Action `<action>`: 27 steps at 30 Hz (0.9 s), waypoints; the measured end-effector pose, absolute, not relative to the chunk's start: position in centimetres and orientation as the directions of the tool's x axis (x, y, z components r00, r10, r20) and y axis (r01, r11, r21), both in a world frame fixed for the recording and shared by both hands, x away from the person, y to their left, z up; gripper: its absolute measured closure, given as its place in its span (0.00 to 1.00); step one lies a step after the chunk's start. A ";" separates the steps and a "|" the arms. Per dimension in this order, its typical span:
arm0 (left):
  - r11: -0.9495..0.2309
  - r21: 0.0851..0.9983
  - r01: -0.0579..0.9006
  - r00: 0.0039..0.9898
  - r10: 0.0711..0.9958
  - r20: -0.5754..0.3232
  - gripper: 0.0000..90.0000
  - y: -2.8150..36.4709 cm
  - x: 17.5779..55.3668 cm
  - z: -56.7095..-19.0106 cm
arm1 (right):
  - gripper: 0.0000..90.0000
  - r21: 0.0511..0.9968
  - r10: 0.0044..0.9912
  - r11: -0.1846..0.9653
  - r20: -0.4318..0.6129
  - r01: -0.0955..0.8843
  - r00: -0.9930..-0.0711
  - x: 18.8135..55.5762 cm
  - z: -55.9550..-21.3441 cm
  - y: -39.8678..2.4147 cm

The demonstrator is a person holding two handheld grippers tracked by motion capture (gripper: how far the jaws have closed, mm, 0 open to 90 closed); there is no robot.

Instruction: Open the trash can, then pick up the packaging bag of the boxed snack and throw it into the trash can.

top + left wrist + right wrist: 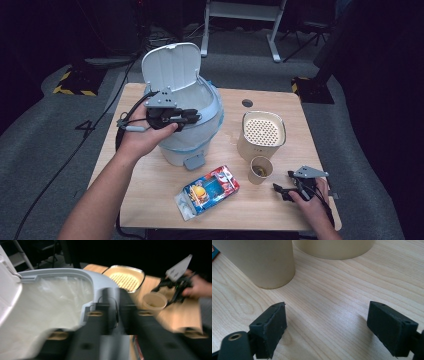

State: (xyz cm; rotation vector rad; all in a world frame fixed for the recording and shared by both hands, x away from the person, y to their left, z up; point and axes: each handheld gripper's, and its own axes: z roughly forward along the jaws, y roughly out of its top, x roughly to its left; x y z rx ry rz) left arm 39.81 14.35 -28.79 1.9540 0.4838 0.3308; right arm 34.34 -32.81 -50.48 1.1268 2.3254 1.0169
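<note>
Hovering over the mouth of a pale blue-grey bin (pixel 210 117) at the left of the wooden table (pixel 150 195), the left gripper (pixel 192 117) was held above the clear liner (pixel 47 305) inside, the bin's lid (pixel 171 66) standing upright behind it. Its own view was blurred by motion; the jaws stood apart with nothing seen between them. Just in front of the bin lay a colourful snack packet (pixel 207 191), flat on the wood. Farther right stood a cream container with a perforated top (pixel 263 132), and touching its front a small paper cup (pixel 260 170). At the table's right edge the right gripper (pixel 285 191) rested low near the cup, its jaws wide apart over bare wood, gripping nothing, the cup (pixel 260 261) just ahead.
</note>
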 end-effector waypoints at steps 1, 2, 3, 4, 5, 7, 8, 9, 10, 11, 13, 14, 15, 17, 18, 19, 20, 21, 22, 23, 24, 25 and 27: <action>-0.371 0.910 0.185 0.880 0.475 0.014 0.74 14.3 39.8 -28.8 | 0.18 0.738 0.788 0.422 -0.011 0.527 -0.616 34.3 -50.5 -32.8; -0.344 0.921 0.184 0.884 0.467 -0.002 0.70 14.6 39.7 -28.9 | 0.18 0.738 0.788 0.422 -0.011 0.527 -0.616 34.3 -50.5 -32.8; -0.323 0.930 0.176 0.887 0.461 -0.007 0.67 14.7 39.5 -29.0 | 0.18 0.738 0.788 0.422 -0.011 0.527 -0.616 34.3 -50.5 -32.8; -0.323 0.930 0.176 0.887 0.461 -0.007 0.64 14.7 39.5 -29.0 | 0.18 0.738 0.788 0.422 -0.011 0.527 -0.616 34.3 -50.5 -32.8; -0.301 0.940 0.160 0.899 0.437 -0.013 0.61 14.8 39.2 -29.0 | 0.18 0.738 0.788 0.422 -0.011 0.527 -0.616 34.3 -50.5 -32.8; -0.291 0.947 0.139 0.916 0.401 -0.011 0.55 14.7 38.3 -28.9 | 0.18 0.738 0.788 0.422 -0.011 0.527 -0.616 34.3 -50.5 -32.8; -0.293 0.947 0.134 0.921 0.390 -0.010 0.54 14.7 38.0 -28.9 | 0.18 0.738 0.788 0.422 -0.012 0.527 -0.616 34.3 -50.5 -32.8; -0.293 0.947 0.134 0.921 0.390 -0.010 0.53 14.7 38.0 -28.9 | 0.18 0.738 0.788 0.422 -0.011 0.527 -0.616 34.3 -50.5 -32.8; -0.290 0.949 0.125 0.926 0.378 -0.006 0.53 14.7 37.5 -28.9 | 0.18 0.738 0.788 0.422 -0.011 0.527 -0.616 34.3 -50.5 -32.8; -0.288 0.950 0.120 0.933 0.360 -0.009 0.51 14.7 36.9 -28.9 | 0.18 0.738 0.788 0.422 -0.011 0.527 -0.616 34.3 -50.5 -32.8; -0.290 0.950 0.116 0.935 0.355 -0.006 0.51 14.7 36.5 -29.1 | 0.18 0.738 0.788 0.422 -0.012 0.527 -0.616 34.3 -50.5 -32.8; -0.295 0.949 0.111 0.936 0.352 0.000 0.51 14.7 36.2 -29.2 | 0.18 0.738 0.788 0.422 -0.012 0.527 -0.616 34.3 -50.5 -32.8; -0.302 0.947 0.108 0.937 0.349 0.004 0.51 14.7 35.9 -29.4 | 0.18 0.738 0.788 0.422 -0.011 0.527 -0.616 34.3 -50.5 -32.8; -0.302 0.947 0.108 0.939 0.345 0.003 0.50 14.7 35.5 -29.7 | 0.18 0.738 0.788 0.422 -0.011 0.527 -0.616 34.3 -50.5 -32.8; -0.301 0.948 0.108 0.939 0.343 0.002 0.49 14.7 35.1 -30.0 | 0.18 0.738 0.788 0.422 -0.011 0.527 -0.616 34.3 -50.5 -32.8; -0.302 0.947 0.109 0.940 0.341 0.001 0.49 14.7 35.0 -30.2 | 0.18 0.738 0.788 0.422 -0.011 0.527 -0.616 34.3 -50.5 -32.8; -0.304 0.945 0.116 0.942 0.336 -0.008 0.49 14.7 34.6 -30.7 | 0.18 0.738 0.788 0.422 -0.011 0.527 -0.616 34.3 -50.5 -32.8; -0.304 0.945 0.116 0.942 0.336 -0.008 0.49 14.7 34.6 -30.7 | 0.18 0.738 0.788 0.422 -0.011 0.527 -0.616 34.3 -50.5 -32.8; -0.313 0.942 0.124 0.945 0.328 -0.015 0.49 14.6 34.3 -31.6 | 0.18 0.738 0.788 0.422 -0.011 0.527 -0.616 34.3 -50.5 -32.8; -0.319 0.939 0.127 0.947 0.321 -0.019 0.48 14.5 34.1 -32.1 | 0.18 0.738 0.788 0.422 -0.011 0.527 -0.616 34.3 -50.5 -32.8; -0.320 0.938 0.136 0.948 0.316 -0.030 0.48 14.4 34.0 -32.7 | 0.18 0.738 0.788 0.422 -0.011 0.527 -0.616 34.3 -50.5 -32.8; -0.320 0.937 0.141 0.949 0.314 -0.035 0.48 14.3 33.9 -33.1 | 0.18 0.738 0.788 0.422 -0.011 0.527 -0.616 34.3 -50.5 -32.8; -0.318 0.936 0.149 0.949 0.311 -0.046 0.48 14.2 33.8 -33.8 | 0.18 0.738 0.788 0.422 -0.011 0.527 -0.616 34.3 -50.5 -32.8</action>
